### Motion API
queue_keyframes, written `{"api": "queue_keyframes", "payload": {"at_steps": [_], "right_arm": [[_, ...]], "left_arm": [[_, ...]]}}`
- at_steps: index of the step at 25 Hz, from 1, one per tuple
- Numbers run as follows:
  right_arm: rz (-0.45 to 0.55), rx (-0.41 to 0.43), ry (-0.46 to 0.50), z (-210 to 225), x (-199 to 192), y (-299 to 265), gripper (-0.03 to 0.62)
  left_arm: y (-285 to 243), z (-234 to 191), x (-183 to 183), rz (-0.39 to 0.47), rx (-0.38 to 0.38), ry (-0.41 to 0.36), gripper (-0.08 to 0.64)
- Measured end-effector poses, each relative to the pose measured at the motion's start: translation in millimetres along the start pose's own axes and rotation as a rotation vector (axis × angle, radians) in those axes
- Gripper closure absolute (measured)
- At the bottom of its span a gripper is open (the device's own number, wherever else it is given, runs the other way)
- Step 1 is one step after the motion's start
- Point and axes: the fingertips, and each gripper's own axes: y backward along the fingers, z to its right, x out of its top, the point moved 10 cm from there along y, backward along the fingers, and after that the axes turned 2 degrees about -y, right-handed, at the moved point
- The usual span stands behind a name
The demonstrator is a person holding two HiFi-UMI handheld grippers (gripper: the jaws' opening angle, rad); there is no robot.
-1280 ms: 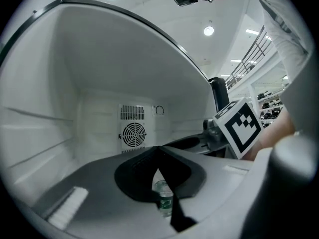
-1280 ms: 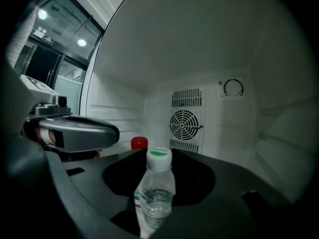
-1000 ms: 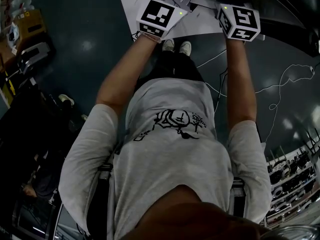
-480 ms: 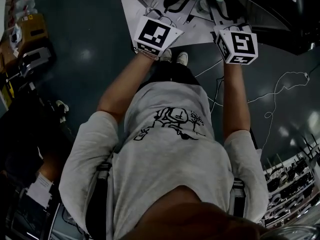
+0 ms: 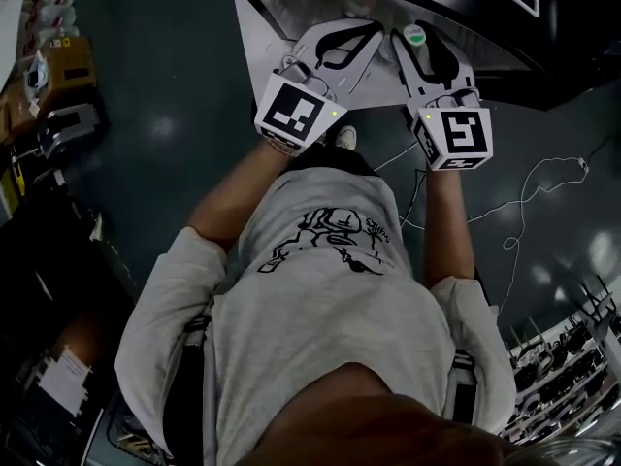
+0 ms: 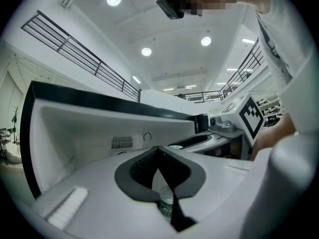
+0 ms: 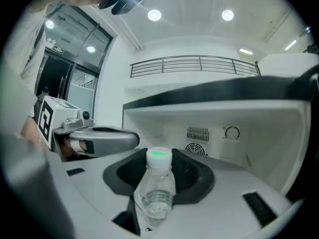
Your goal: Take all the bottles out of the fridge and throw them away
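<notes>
Bottle (image 7: 157, 188) of clear plastic, with a white cap (image 7: 159, 156) marked green on top, stands upright between the jaws of the right gripper (image 5: 412, 39). The dark padded jaws curve round both its sides and are clamped on it, with a little water showing low in the body. The left gripper (image 6: 159, 151) has its jaw tips together at the far end. Through the narrow slit between them a second bottle (image 6: 167, 203), clear with a green label, can be seen. Whether the pads press on it or it only lies beneath them cannot be told.

Both grippers are held side by side and close together at the open front of the fridge (image 7: 214, 123). Its inside is white, with a small vent grille (image 7: 198, 133) and a round dial (image 7: 232, 132) on the back wall, and a dark edge runs along its top.

In the head view each gripper carries a cube with black-and-white square markers, the left cube (image 5: 296, 113) and the right cube (image 5: 456, 132), just ahead of the person's forearms. The person wears a grey printed T-shirt (image 5: 330, 299) and stands on a dark floor (image 5: 165, 115), where a thin white cable (image 5: 543, 183) trails off to the right.
</notes>
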Motion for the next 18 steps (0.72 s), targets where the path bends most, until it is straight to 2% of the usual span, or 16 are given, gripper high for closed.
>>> {"api": "queue_keyframes", "payload": {"at_steps": [12, 18], "right_arm": [[0.018, 0.03, 0.002, -29.8, 51.1, 49.7, 0.436], [0.024, 0.067, 0.006, -35.6, 68.5, 58.4, 0.436]], "left_arm": [[23.6, 28.2, 55.5, 0.041, 0.019, 0.046, 0.551], [29.6, 35.6, 64.3, 0.027, 0.042, 0.057, 0.551]]}}
